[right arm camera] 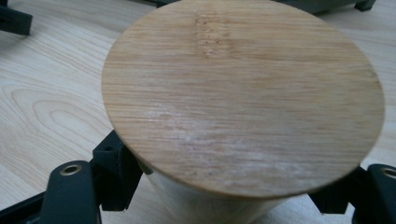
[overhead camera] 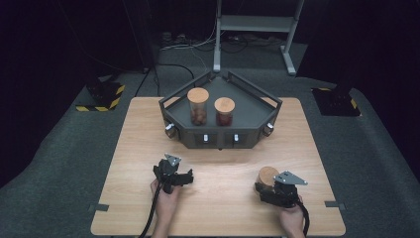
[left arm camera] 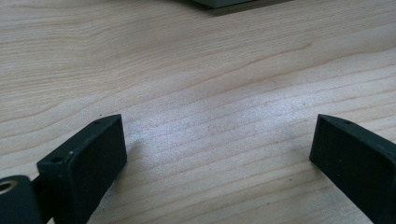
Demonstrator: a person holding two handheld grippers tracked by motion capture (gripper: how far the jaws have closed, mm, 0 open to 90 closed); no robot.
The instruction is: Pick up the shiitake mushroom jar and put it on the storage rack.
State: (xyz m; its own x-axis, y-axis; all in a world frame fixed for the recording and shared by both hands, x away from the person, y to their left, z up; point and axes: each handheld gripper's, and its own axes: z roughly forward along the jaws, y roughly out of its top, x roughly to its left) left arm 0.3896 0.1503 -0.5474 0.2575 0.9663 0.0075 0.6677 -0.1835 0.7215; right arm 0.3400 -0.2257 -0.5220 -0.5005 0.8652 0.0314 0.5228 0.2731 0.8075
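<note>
A jar with a round bamboo lid (overhead camera: 268,174) stands on the wooden table (overhead camera: 223,208) at the front right. My right gripper (overhead camera: 271,188) is shut on it from the near side. In the right gripper view the lid (right arm camera: 243,98) looms large, and the gripper (right arm camera: 233,191) has its black fingers (right arm camera: 114,172) against the jar's body just under the lid. My left gripper (overhead camera: 173,171) rests low over the table at the front left. It stands open (left arm camera: 219,154), with its fingers (left arm camera: 88,163) wide apart and only bare wood between them.
A dark angular tray (overhead camera: 220,141) sits at the table's far middle. It holds a taller lidded jar (overhead camera: 198,106) and a shorter one (overhead camera: 224,111), both with brownish contents. A metal stand (overhead camera: 255,29) rises behind the table, on grey floor.
</note>
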